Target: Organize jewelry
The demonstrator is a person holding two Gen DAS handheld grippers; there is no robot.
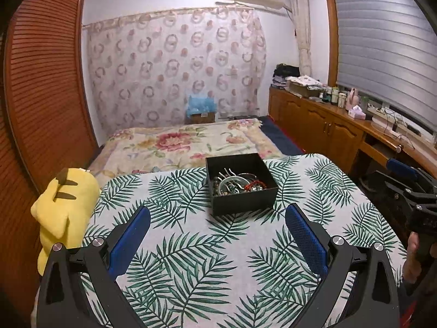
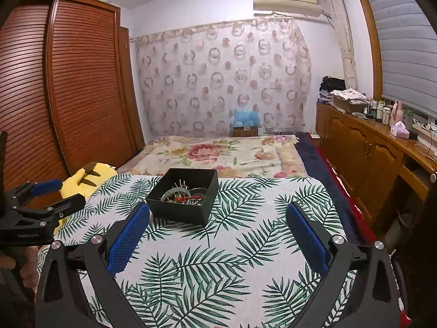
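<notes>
Here, square matte black box (image 1: 241, 183) holds tangled shiny jewelry (image 1: 237, 184).

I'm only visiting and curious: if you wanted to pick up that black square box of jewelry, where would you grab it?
Probably by one upright side wall of the black square open-topped box, coming from above with one finger inside and one outside. The walls are thin, straight and stand clear of the tangled jewelry, and the top is open.

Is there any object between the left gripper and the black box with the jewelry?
Nothing visible: only bare leaf-print tablecloth lies between the open left gripper and the black box. The yellow plush toy sits off to the side.
</notes>
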